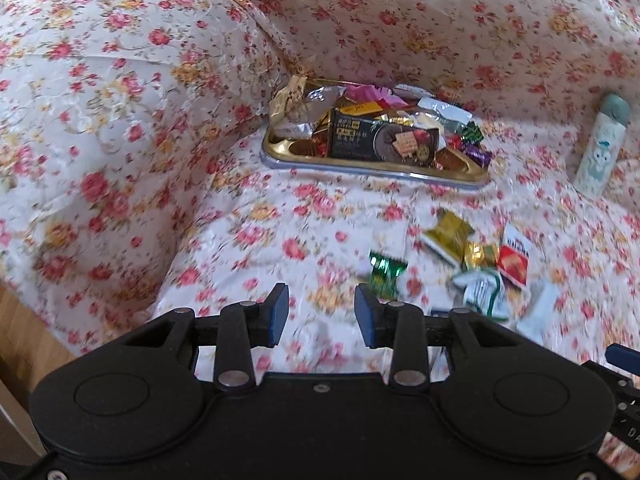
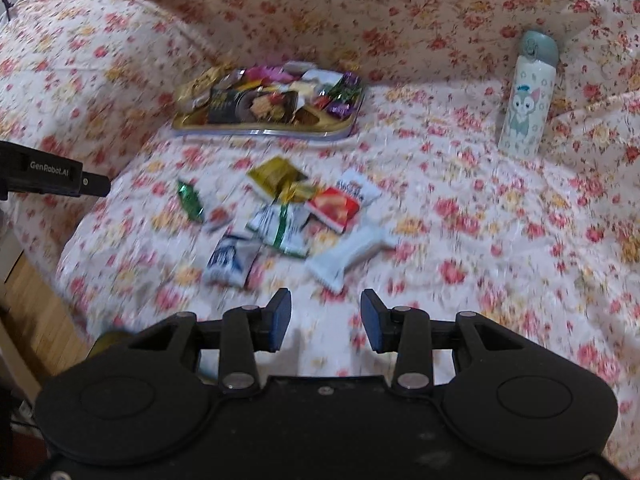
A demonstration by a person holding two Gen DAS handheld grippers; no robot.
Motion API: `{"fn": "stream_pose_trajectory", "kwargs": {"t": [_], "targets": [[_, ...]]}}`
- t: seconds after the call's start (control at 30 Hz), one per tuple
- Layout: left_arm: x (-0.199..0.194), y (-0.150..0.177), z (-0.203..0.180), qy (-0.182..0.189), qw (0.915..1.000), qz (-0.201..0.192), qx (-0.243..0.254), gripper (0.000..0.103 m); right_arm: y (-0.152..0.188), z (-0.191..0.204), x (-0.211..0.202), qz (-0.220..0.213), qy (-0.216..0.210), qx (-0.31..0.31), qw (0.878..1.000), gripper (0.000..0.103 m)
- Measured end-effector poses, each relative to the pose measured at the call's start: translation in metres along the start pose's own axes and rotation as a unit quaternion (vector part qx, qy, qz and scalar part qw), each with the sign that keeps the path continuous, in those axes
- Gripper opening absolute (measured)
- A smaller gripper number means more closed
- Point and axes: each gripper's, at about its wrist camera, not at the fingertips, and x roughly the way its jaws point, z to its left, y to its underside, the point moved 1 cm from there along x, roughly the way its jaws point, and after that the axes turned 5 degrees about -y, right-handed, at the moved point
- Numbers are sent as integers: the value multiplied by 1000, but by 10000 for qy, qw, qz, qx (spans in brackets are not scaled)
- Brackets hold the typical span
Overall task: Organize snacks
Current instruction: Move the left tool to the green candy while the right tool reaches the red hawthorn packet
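Both claws, left claw [image 1: 322, 314] and right claw [image 2: 326, 320], stand open and empty. Loose snacks [image 2: 288, 216], apparently seven, await transfer to the tray [image 2: 264, 133] near the bed's back edge.

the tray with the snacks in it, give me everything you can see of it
The tray is a shallow rounded-rectangle dish, shiny gold inside with a silvery rim; it looks like metal. It lies flat on the floral cloth, near the raised back fold. It is heaped with wrapped snacks, among them a dark biscuit pack and purple candies. The loose snacks lie in front of it, apart. Neither gripper touches it.
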Motion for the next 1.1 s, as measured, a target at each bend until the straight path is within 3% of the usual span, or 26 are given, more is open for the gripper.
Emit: {"fn": "stream_pose_trajectory", "kwargs": {"t": [0.4,0.7,1.1], "targets": [[46,-20,-23,246,9996,-59,-117,46,-24,-22,60,-447,49,398,9982,41],[73,-33,-34,293,9995,-59,-70,46,-32,-30,91,-528,34,709,9961,41],[90,9,-15,412,9986,296,122,46,-42,-37,116,-548,-61,958,9939,41]]}}
